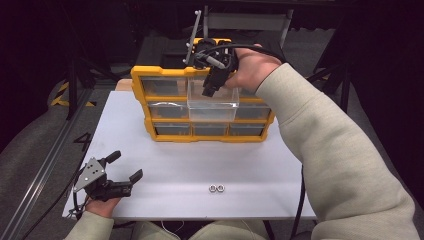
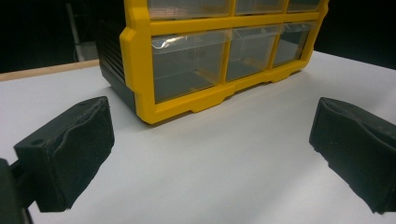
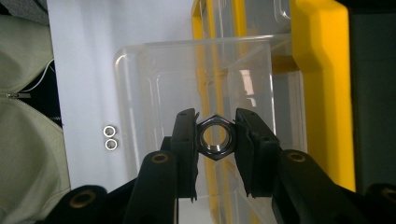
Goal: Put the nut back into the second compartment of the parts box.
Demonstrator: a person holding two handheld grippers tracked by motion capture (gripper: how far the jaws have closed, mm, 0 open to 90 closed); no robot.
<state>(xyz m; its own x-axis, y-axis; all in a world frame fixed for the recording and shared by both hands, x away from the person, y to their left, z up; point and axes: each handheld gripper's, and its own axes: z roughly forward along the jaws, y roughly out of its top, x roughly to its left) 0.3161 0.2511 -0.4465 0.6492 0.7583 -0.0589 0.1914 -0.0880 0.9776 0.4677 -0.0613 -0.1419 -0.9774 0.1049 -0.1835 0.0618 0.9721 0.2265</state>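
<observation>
From above, the right gripper [image 1: 206, 92] hung over a clear drawer [image 1: 212, 102] pulled out of the yellow box [image 1: 150, 100], while two small nuts [image 1: 216, 188] lay on the white table [image 1: 165, 165]. Beside the box, the left gripper [image 2: 210, 154] had its jaws wide apart with nothing between them. Over the open drawer [image 3: 140, 93], the right gripper [image 3: 215, 137] squeezed a big nut [image 3: 215, 138] between its jaws.

Beyond the left gripper [image 2: 210, 154], the yellow drawer cabinet [image 2: 140, 60] is cut off by the top edge of the left gripper view, while in the high view the right gripper [image 1: 209, 91] hides whatever it grips, and the two nuts [image 1: 216, 188] nearer the person are too small to make out.
</observation>
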